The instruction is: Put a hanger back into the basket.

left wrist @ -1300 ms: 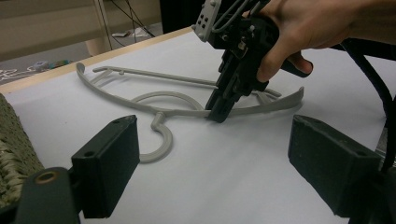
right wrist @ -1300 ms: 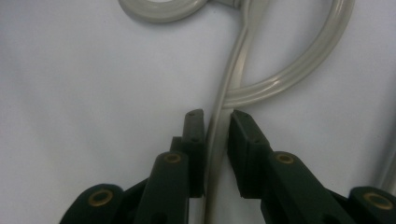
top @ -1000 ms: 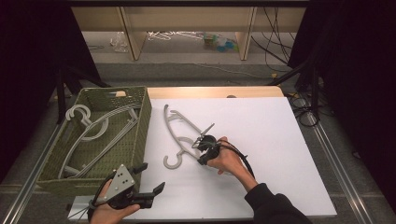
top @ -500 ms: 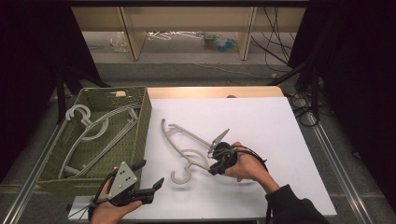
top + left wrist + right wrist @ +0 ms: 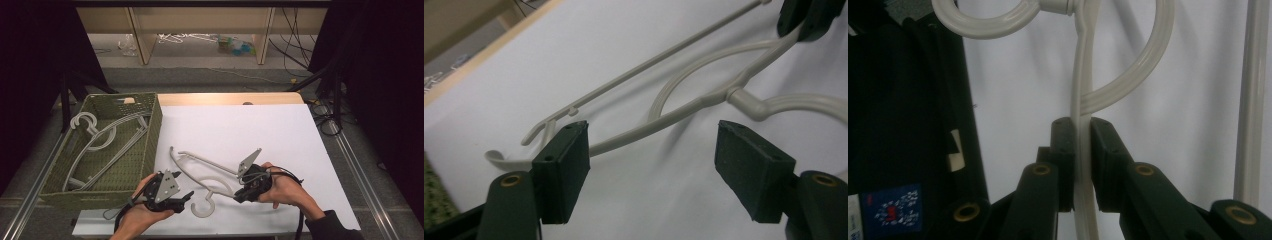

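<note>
**On the white table: 1 hanger held, 2 tongs, 1 basket**

On the white table (image 5: 280,130) I can count 1 loose hanger (image 5: 200,167), 2 hand-held grippers and 1 green basket (image 5: 152,130). The basket sits at the table's left edge. Inside it lie more pale hangers (image 5: 100,137), at least 2, piled together so I cannot count them for sure. 1 hook pokes over the basket's far left rim.

The right gripper (image 5: 239,196) is closed tight on the loose hanger. In the right gripper view its 2 black pads (image 5: 1063,150) squeeze a thin arm of the hanger (image 5: 1080,100), just below where the arm curves round. The round hook sits up past the pads.

The left gripper (image 5: 187,196) is wide open and holds nothing. It sits near the front edge of the table, between the basket and the hanger's hook, just beside the hook. In the left gripper view the hanger (image 5: 684,105) lies on the table beyond the 2 spread pads (image 5: 564,165), not touching them.

A person's 2 hands hold the grippers from the near side.
</note>
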Action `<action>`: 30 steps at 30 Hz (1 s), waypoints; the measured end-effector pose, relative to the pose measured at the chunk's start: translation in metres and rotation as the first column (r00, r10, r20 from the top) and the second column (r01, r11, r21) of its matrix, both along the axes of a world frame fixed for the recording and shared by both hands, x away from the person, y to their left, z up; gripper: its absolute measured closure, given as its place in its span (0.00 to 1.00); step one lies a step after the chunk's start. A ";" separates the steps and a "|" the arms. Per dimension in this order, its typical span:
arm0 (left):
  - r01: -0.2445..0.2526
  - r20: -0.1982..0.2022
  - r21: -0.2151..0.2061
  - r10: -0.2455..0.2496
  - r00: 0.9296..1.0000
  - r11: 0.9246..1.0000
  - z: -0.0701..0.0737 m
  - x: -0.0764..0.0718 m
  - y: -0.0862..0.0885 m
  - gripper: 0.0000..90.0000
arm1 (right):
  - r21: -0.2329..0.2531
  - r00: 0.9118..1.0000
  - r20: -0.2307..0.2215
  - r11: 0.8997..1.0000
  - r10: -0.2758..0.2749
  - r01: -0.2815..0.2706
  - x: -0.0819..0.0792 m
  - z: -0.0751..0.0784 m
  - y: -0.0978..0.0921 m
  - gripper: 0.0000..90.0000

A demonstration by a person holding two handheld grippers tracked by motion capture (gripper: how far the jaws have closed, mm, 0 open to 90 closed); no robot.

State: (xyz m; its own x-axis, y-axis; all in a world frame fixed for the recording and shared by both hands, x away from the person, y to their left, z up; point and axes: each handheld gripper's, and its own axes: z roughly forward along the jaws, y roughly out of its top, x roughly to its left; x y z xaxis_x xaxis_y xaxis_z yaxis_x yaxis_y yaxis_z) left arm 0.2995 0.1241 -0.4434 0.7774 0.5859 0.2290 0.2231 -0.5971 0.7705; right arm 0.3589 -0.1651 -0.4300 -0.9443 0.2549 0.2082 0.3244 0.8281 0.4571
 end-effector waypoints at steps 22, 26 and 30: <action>0.261 0.020 0.126 -0.265 0.964 0.957 -0.016 0.024 -0.029 0.60 | 0.056 0.998 0.004 0.996 0.062 -0.062 -0.016 0.015 -0.009 0.91; 0.300 0.010 0.166 -0.306 0.952 0.939 -0.013 0.025 -0.032 0.64 | 0.054 0.998 -0.006 0.996 0.067 -0.066 -0.016 0.013 -0.010 0.91; 0.337 0.016 0.203 -0.347 0.938 0.920 -0.008 0.024 -0.033 0.69 | 0.057 0.998 0.014 0.996 0.069 -0.069 -0.014 0.014 -0.012 0.91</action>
State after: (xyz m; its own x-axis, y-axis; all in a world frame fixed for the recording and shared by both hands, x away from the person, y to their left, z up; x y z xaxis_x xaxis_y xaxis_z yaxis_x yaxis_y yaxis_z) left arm 0.3230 0.0911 -0.4516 0.9066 0.2267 0.3558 -0.0576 -0.7689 0.6368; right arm 0.3449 -0.1771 -0.4160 -0.9618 0.1768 0.2092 0.2614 0.8204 0.5085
